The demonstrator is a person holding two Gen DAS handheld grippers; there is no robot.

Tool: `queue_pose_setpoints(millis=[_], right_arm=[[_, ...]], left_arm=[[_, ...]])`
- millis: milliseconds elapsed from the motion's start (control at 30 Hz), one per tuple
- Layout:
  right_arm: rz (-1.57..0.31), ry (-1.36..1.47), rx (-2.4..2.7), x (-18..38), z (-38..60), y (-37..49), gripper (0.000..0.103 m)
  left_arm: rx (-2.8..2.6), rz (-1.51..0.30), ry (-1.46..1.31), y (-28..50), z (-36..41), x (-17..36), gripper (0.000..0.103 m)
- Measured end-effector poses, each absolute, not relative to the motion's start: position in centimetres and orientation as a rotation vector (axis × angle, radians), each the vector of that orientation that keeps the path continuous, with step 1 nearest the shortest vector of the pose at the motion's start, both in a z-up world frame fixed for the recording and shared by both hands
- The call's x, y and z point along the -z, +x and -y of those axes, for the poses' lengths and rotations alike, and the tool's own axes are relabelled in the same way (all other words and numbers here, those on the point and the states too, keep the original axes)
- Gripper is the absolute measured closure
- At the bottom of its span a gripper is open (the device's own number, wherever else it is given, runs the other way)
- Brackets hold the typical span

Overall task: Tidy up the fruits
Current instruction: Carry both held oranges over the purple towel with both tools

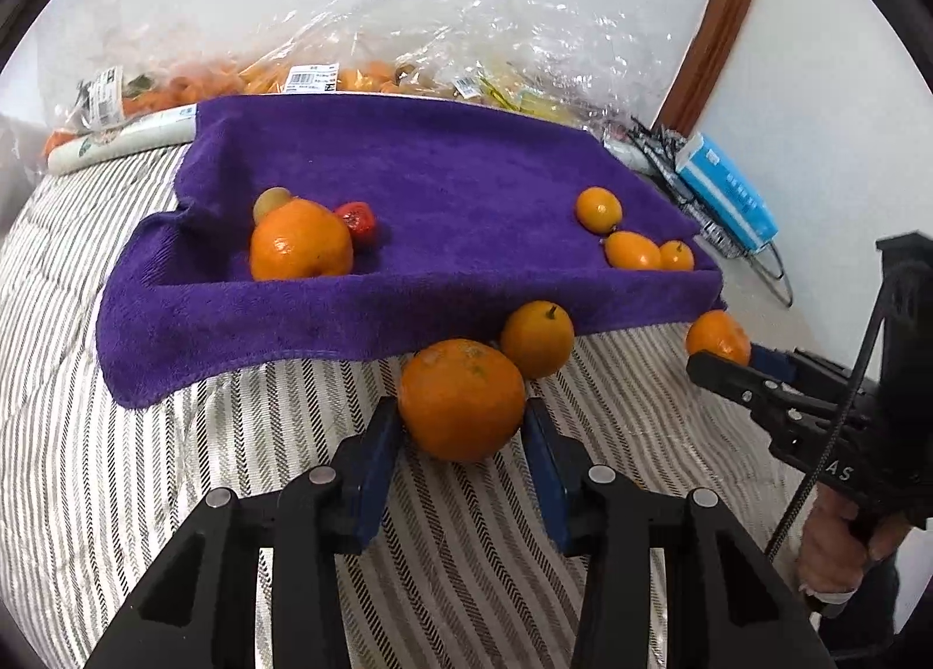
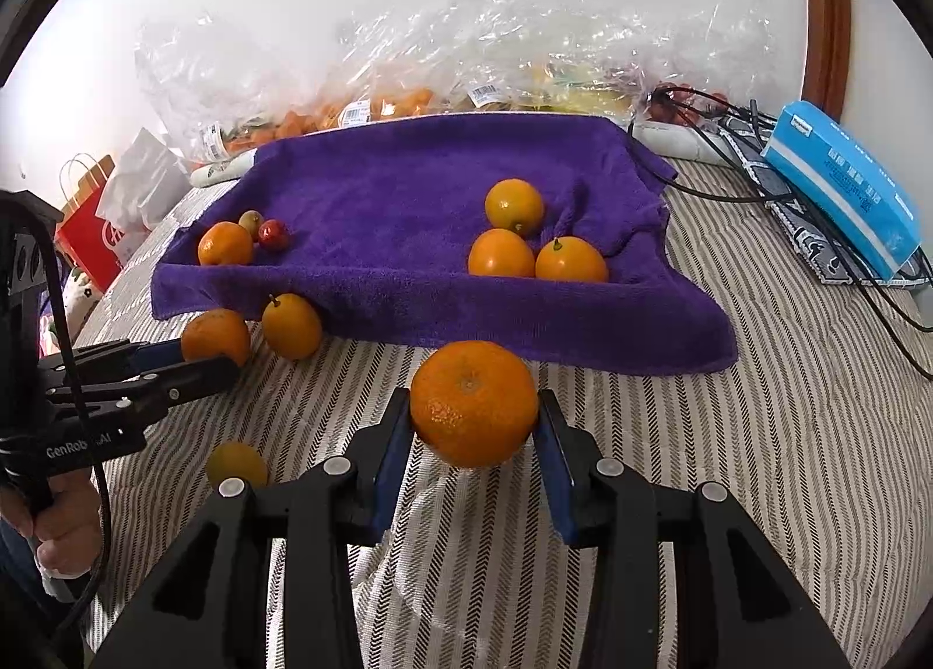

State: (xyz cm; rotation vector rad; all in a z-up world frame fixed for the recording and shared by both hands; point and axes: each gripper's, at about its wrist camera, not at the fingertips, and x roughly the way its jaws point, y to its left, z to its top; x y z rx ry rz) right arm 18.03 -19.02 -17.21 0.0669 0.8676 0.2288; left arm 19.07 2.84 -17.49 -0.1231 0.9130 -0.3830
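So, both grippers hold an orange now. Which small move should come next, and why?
Probably carry the right gripper forward and set its orange on the purple towel, beside the three oranges there. Both grippers are already shut on fruit, and the towel seems to be the sorting place.

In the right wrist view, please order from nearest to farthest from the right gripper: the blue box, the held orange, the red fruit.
1. Held orange, between the right gripper fingers.
2. Red fruit, on the purple towel, far left.
3. Blue box, far right, behind the cables.
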Motion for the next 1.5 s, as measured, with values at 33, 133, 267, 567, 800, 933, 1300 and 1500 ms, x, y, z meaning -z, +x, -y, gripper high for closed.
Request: queue_pose_setpoints(millis=[33, 133, 267, 567, 800, 933, 1300, 1500], right_arm=[[-0.864, 0.067, -0.231, 17.1, 19.0, 17.9, 0.062], [-0.853, 0.066, -0.232, 16.6, 19.0, 17.7, 0.062], [-0.833, 0.069, -0.24, 15.8, 18.9, 17.3, 0.062], [-0.78, 0.044, -0.239, 13.1, 18.9, 17.2, 0.062], [-0.715, 0.03, -0.242, 10.4, 18.9, 18.7, 0.062], [-0.688, 0.033, -0.244, 9.5, 18.8, 20.4, 0.062], [-0.693, 0.072, -0.253, 10.4, 17.8, 25.6, 0.062], [-0.744, 0.07, -0.266, 12.7, 16.8, 27.3, 0.062]], left_arm=[[0.386, -0.912, -0.139, 19.0, -3.1, 17.4, 0.063], [0.387, -0.905, -0.166, 18.8, -3.6, 16.9, 0.063], [0.372, -0.883, -0.16, 18.2, -3.9, 15.8, 0.063], [0.321, -0.836, -0.149, 18.3, -4.0, 12.7, 0.063], [0.28, -0.803, -0.154, 20.1, -4.5, 10.7, 0.063], [0.248, -0.785, -0.157, 21.5, -5.1, 9.9, 0.063], [0.218, -0.772, -0.176, 25.4, -5.7, 10.6, 0.063], [0.234, -0.796, -0.196, 27.5, -5.3, 12.2, 0.063]])
